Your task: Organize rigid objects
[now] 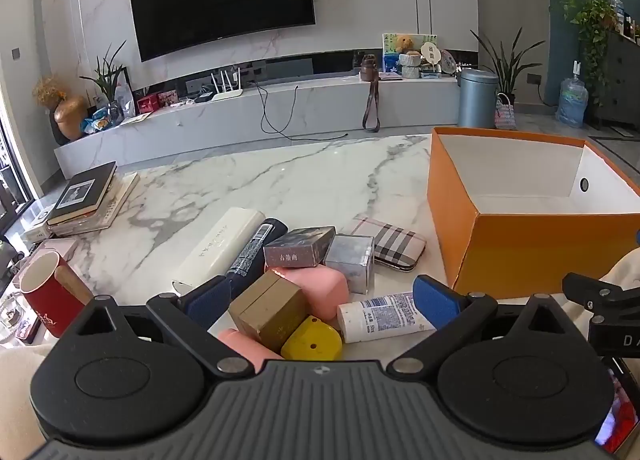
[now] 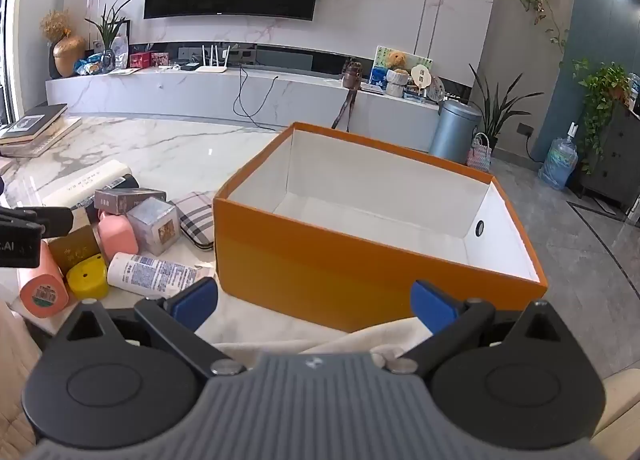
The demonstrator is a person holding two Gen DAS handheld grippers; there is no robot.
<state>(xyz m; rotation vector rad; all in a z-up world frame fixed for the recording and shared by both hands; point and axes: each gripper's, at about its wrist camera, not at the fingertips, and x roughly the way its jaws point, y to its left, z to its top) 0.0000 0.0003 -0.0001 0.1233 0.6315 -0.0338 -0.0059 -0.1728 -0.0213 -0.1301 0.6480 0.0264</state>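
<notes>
Orange cardboard makes up the open box (image 2: 320,256) standing empty on the marble table (image 1: 280,180), white inside, with a small round hole in one end wall; the clutter to be sorted lies in a heap just left of it. Both tools are spread wide with nothing between the blue pads: the left gripper (image 1: 322,300) hangs over the heap, the right gripper (image 2: 314,302) faces the box's near wall. The pieces look light and stiff, so none should sag in a pinch, though their surfaces differ. The tan box (image 1: 270,310) has flat card faces and seems easiest to take across its two broad sides. The white tube (image 1: 384,316) lies on its side, round and probably slick, so a hold across its middle seems safer than one near the cap. The yellow piece (image 1: 314,340) and the pink case (image 1: 326,288) are smooth plastic with rounded corners that could slip. The clear cube (image 1: 352,260) may be brittle and wants a gentle squeeze on opposite faces. The plaid case (image 1: 390,242) lies flat, touching the orange wall's foot or nearly so, and would need an edge grip. Writing: Chinese characters on the dark grey carton (image 1: 300,246), vertical characters on the long white box (image 1: 220,248), a barcode on the dark tube (image 1: 256,252), and fine blue print on the white tube, too small to read.
</notes>
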